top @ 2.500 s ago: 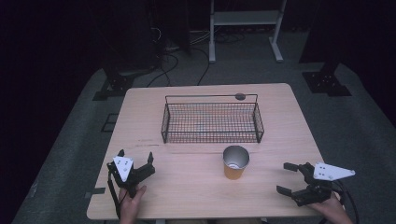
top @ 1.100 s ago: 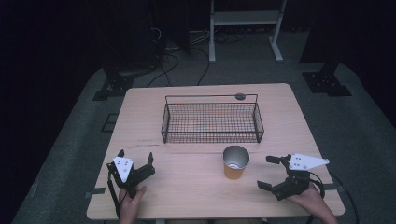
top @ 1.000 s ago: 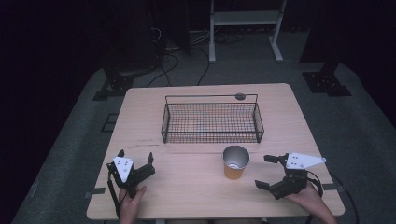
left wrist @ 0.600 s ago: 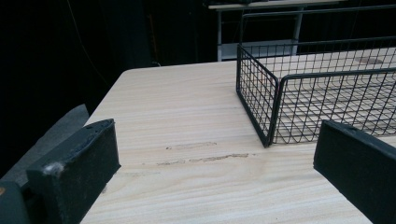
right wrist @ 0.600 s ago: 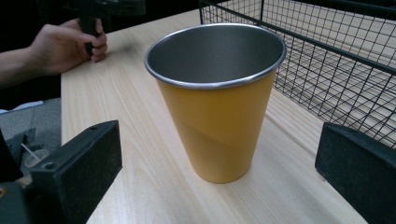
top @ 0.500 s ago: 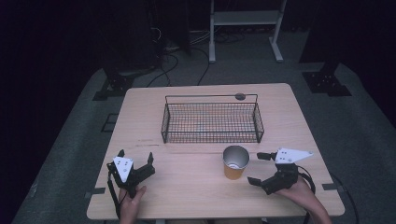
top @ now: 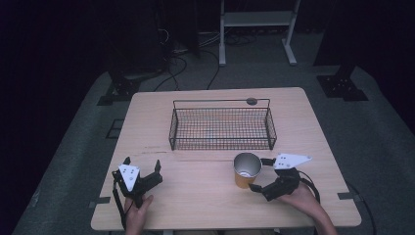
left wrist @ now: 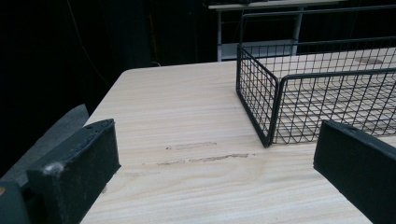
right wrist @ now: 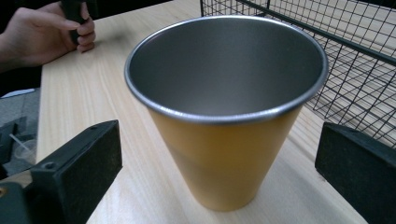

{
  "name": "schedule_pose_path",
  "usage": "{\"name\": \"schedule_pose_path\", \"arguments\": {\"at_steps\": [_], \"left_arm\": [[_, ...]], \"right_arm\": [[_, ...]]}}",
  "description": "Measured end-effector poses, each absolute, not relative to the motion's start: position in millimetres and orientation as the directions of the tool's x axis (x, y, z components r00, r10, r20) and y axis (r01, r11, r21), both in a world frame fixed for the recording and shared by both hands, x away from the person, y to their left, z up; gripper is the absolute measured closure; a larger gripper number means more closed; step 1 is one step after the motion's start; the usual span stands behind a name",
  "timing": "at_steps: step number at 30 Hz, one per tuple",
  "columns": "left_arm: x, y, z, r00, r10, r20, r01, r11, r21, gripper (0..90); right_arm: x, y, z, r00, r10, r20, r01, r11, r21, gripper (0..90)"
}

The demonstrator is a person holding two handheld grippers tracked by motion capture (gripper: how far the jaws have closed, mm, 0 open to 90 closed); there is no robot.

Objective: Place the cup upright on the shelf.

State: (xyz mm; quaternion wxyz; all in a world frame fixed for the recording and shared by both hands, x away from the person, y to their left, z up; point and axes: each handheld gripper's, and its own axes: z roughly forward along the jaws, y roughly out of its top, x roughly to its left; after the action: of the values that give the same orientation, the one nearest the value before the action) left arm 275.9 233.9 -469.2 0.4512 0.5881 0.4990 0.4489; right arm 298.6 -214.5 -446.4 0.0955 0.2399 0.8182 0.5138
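Wooden table (top: 195,196). Black wire basket (top: 221,128) mid-table, just behind the cup. Orange metal cup (top: 246,169) upright, between the wide-spread jaws of right gripper (top: 258,175), untouched. Left gripper (top: 142,169) wide, near-left, holding nothing.

No readable text, label, brand, number or sign is showing anywhere: nothing is appearing on the orange metal-lined cup (right wrist: 224,121), the black wire basket (top: 221,125) or the pale wooden table (top: 195,196).
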Motion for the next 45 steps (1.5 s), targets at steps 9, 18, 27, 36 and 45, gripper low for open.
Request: {"name": "schedule_pose_path", "arguments": {"at_steps": [9, 18, 27, 36, 45], "left_arm": [[275.9, 233.9, -469.2, 0.099, 0.992, 0.078, 0.182, -0.095, 0.979, 0.0], [275.9, 234.0, -469.1, 0.099, 0.992, 0.077, 0.182, -0.094, 0.979, 0.0], [275.9, 234.0, -469.1, 0.099, 0.992, 0.077, 0.183, -0.094, 0.979, 0.0], [275.8, 234.0, -469.1, 0.1, 0.992, 0.077, 0.182, -0.094, 0.979, 0.0], [275.8, 234.1, -469.1, 0.101, 0.992, 0.078, 0.182, -0.095, 0.979, 0.0]], "right_arm": [[304.0, -205.9, -447.8, -0.858, 0.504, 0.094, 0.299, 0.343, 0.891, 0.3], [308.6, -194.4, -445.0, -0.858, 0.509, 0.062, 0.284, 0.37, 0.885, 0.3], [312.1, -184.7, -444.6, -0.87, 0.488, 0.067, 0.276, 0.37, 0.887, 0.3], [313.2, -183.9, -443.9, -0.87, 0.488, 0.068, 0.273, 0.363, 0.891, 0.7], [314.7, -184.3, -441.0, -0.868, 0.493, 0.065, 0.279, 0.374, 0.884, 12.5]]}}
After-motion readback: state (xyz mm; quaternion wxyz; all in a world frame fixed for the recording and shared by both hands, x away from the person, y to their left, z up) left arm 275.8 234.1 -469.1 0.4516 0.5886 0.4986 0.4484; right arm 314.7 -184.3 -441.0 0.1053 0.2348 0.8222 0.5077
